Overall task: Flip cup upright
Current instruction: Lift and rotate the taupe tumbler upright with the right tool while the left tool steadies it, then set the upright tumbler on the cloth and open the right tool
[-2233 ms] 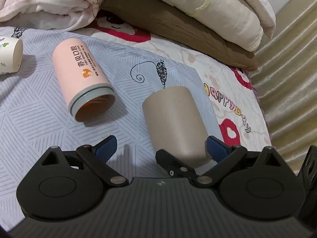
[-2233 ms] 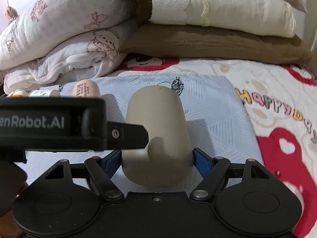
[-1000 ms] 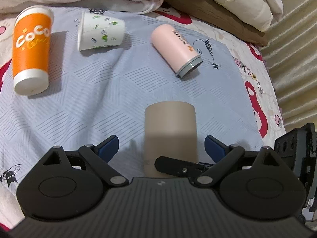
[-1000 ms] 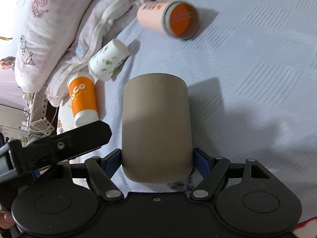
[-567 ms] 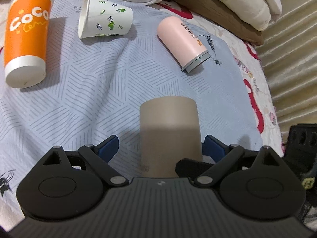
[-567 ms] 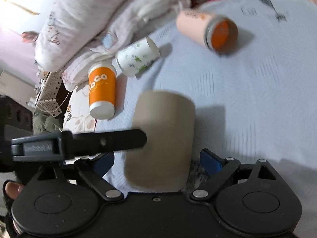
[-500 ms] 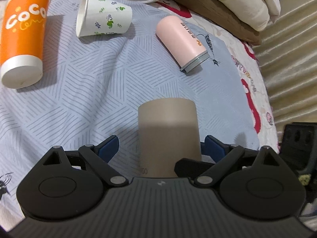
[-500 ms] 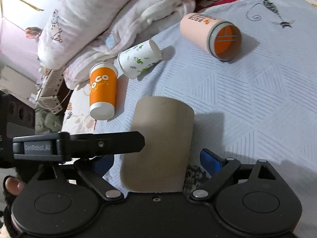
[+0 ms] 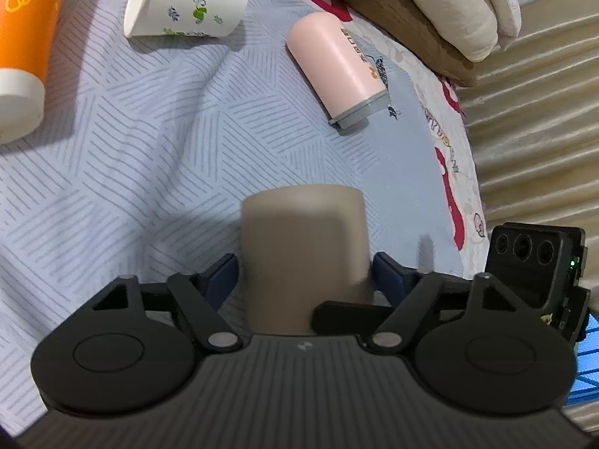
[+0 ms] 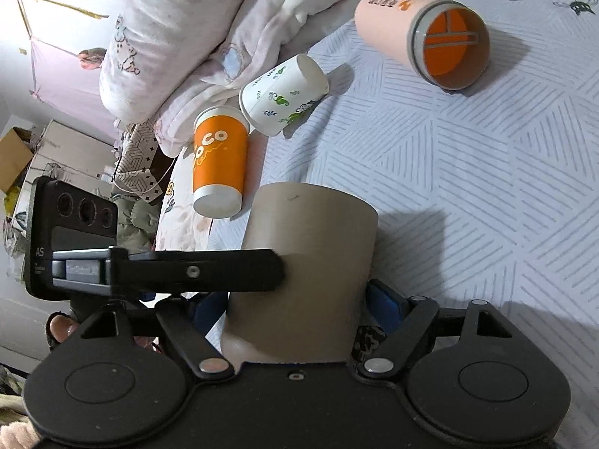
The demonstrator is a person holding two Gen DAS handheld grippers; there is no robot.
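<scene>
Both the left tongs (image 9: 305, 271) and right tongs (image 10: 295, 305) are closed on the beige cup (image 9: 303, 247). It is held above the blue bedspread (image 9: 149, 149); its orientation is unclear.

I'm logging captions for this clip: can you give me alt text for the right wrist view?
A tan cup fills the centre, clamped between the blue pads of the right tool, with a black finger of the left tool pressed against its side. Behind it on the striped grey sheet lie an orange cup, a leaf-print paper cup and a pink tumbler.
</scene>
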